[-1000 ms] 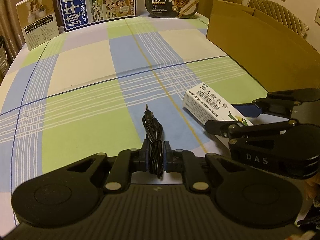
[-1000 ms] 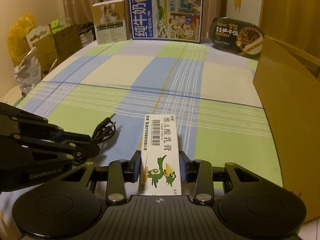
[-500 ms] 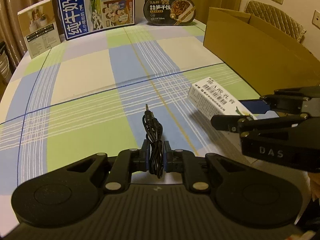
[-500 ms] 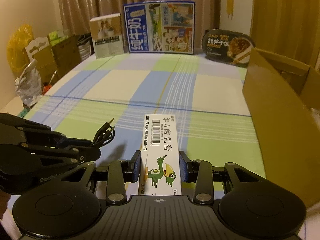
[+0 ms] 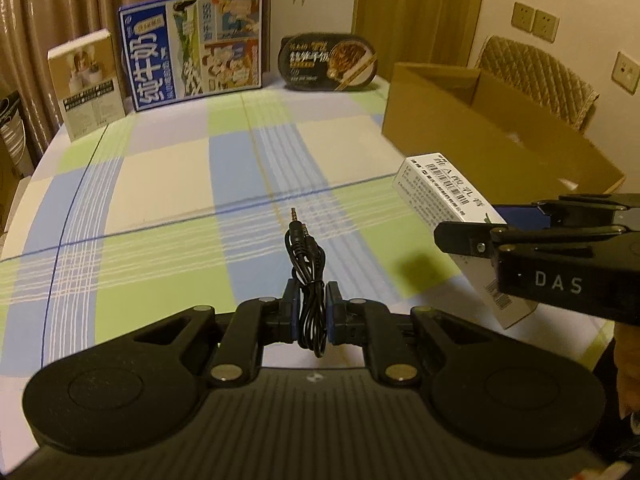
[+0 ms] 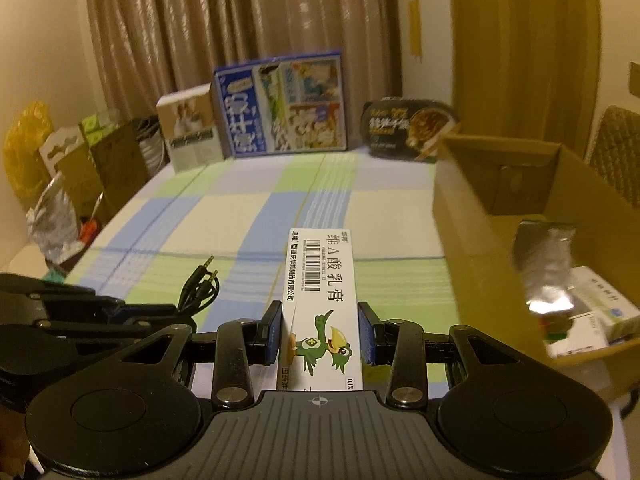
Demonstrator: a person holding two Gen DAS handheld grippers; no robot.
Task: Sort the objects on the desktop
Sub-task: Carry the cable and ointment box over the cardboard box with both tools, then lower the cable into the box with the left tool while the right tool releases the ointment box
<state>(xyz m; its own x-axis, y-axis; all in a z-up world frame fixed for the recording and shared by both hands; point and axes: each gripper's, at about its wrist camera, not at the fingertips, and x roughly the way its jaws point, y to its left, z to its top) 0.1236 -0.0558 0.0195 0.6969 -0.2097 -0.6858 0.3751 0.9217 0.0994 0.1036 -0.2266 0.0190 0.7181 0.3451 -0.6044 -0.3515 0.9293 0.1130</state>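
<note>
My left gripper (image 5: 311, 312) is shut on a coiled black audio cable (image 5: 306, 268), its two jack plugs pointing forward above the checked tablecloth. My right gripper (image 6: 320, 334) is shut on a long white ointment box (image 6: 322, 280) printed with a green bird, held lifted off the table. In the left wrist view the same white ointment box (image 5: 444, 200) hangs at the right in the right gripper (image 5: 496, 236). In the right wrist view the audio cable (image 6: 200, 288) and the left gripper's black body show at the lower left. An open cardboard box (image 6: 472, 216) stands to the right.
The cardboard box (image 5: 472, 136) holds a silver pouch (image 6: 544, 268) and small white packs (image 6: 600, 312). At the table's far edge stand a blue milk carton (image 5: 192, 46), a beige box (image 5: 88, 82) and a black oval meal tray (image 5: 330, 62). Bags crowd the left side; a wicker chair sits behind the box.
Both grippers have risen off the table with their loads. The ointment box has lifted and moved toward the cardboard box, whose inside now shows. The cable hangs clear of the cloth.
</note>
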